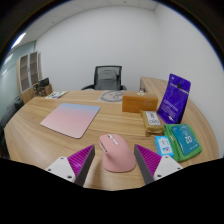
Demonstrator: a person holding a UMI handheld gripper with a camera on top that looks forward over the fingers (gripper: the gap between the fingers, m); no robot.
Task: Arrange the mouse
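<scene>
A pink computer mouse (115,152) lies on the wooden table (105,122), pointing away from me. My gripper (114,158) is open, and the mouse stands between the fingers. The left pad (80,162) has a thin gap to the mouse. The right pad (146,162) is at or very near the mouse's side. A pink mouse mat (70,118) lies on the table, ahead of the fingers and to the left.
Right of the mouse lie teal packets (183,140) and a small box (153,121). Beyond them are a cardboard box (140,101) and an upright purple box (176,97). A black office chair (107,77) stands behind the table, and a shelf (30,72) at far left.
</scene>
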